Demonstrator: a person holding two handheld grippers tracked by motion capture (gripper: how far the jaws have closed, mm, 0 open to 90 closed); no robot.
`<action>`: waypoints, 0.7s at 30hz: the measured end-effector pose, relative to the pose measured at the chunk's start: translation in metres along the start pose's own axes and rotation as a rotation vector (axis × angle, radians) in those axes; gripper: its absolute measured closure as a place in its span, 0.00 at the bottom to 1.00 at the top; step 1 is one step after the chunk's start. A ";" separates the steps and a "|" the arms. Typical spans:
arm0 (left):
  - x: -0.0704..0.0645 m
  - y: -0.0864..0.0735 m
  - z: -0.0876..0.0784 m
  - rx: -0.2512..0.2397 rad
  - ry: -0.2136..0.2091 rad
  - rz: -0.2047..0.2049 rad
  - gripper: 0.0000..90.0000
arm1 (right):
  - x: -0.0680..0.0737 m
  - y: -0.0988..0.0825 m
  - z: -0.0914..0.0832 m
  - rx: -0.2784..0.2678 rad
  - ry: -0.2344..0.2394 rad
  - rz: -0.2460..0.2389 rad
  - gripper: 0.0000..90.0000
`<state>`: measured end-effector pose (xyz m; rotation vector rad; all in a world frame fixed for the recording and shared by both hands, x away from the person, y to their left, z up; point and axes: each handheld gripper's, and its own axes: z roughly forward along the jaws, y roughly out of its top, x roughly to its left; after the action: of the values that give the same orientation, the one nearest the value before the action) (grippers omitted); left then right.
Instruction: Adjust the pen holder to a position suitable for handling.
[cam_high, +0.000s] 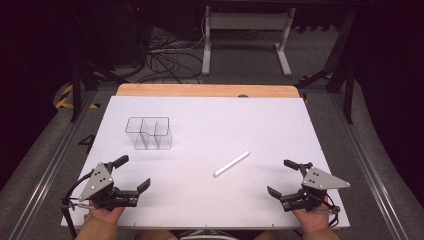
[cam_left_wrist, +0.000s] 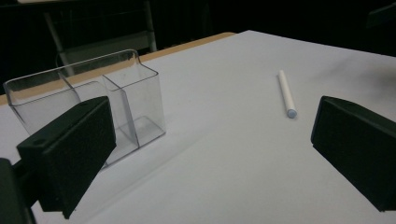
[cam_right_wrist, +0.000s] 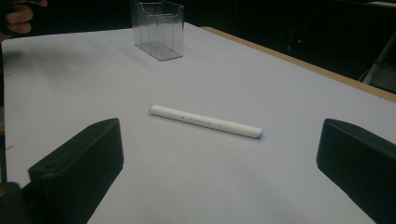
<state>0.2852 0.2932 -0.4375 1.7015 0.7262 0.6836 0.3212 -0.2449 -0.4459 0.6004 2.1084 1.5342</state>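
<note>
Nearest the high camera, at the bottom edge, two hands each hold a gripper on the white table (cam_high: 210, 125). The left gripper (cam_high: 131, 173) sits at about 7 o'clock on the table; the right gripper (cam_high: 283, 177) sits at about 5 o'clock. Both rest near the front edge, well apart from each other.

Left gripper: jaws spread wide, nothing between them. In the left gripper view (cam_left_wrist: 210, 154) only bare table surface lies between the two black jaws.

Right gripper: jaws likewise spread wide and empty. In the right gripper view (cam_right_wrist: 219, 172) the white pen (cam_right_wrist: 205, 121) lies on the table ahead of the jaws — not between them and not touched.

White pen (cam_high: 231, 163): it lies flat on the table, right of centre, set on a diagonal from about 7 o'clock to 1 o'clock in the high view. It is nearer the right gripper than the left, and apart from both. In the left gripper view the pen (cam_left_wrist: 286, 93) lies ahead and to the right, one rounded end toward the camera.

Clear plastic holder (cam_high: 148, 133): it stands upright at about 10 o'clock on the table, well apart from the pen. It is divided into compartments — thin walls show inside it in the left gripper view (cam_left_wrist: 135, 93) — and no item shows in them. It stands just ahead of the left jaw in that view, not touching it. In the right gripper view the holder (cam_right_wrist: 159, 30) stands far off at about 11 o'clock.
</note>
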 end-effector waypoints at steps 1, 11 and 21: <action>0.000 0.000 0.000 0.001 0.001 0.003 0.01 | 0.000 0.000 -0.001 0.001 0.000 -0.001 0.02; 0.000 0.002 0.000 0.001 -0.002 0.007 0.03 | 0.001 -0.001 -0.002 -0.006 0.004 -0.004 0.02; 0.003 0.005 0.000 0.012 -0.016 0.004 0.03 | 0.001 -0.001 0.000 -0.004 0.014 0.000 0.02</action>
<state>0.2873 0.2947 -0.4321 1.7177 0.7172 0.6686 0.3202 -0.2451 -0.4471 0.5894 2.1152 1.5463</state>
